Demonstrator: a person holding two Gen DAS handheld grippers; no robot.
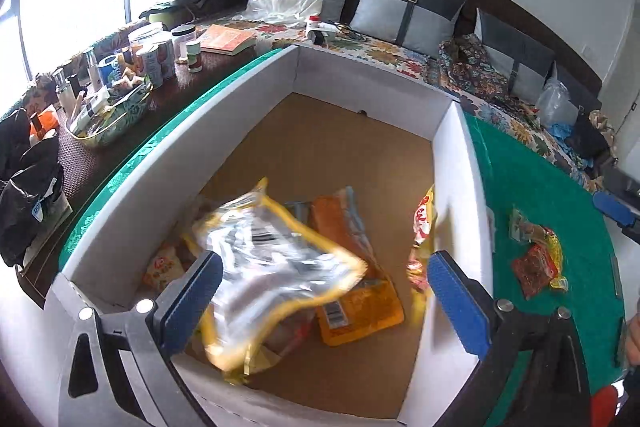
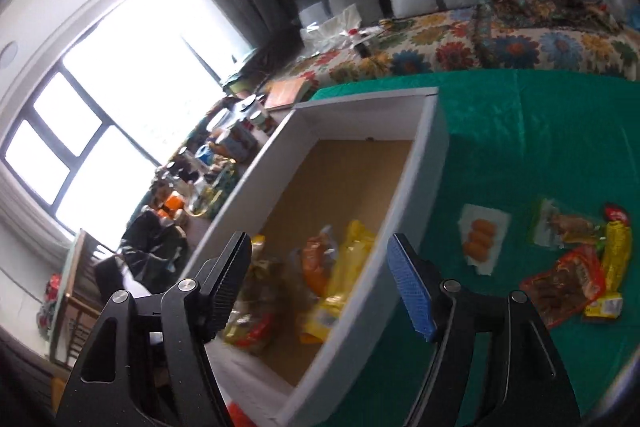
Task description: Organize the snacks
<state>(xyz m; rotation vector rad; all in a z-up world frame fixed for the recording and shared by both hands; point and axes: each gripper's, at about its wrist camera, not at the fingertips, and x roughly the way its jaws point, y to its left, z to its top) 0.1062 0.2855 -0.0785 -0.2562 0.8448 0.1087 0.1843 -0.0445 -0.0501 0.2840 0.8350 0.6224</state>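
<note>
Kid: Snacks (image 1: 344, 267) sit in the white box (image 1: 360, 75). A silver bag (image 1: 272, 259) hangs blurry between the left gripper (image 1: 324, 299), whose jaws are wide apart.

Grown-up: Yes. The right gripper (image 2: 320, 283) is open and empty. More packets (image 2: 568, 275) wait on the green cloth (image 2: 520, 131). I'd grab one by its middle. A flowery bed (image 2: 460, 47) is behind.
</note>
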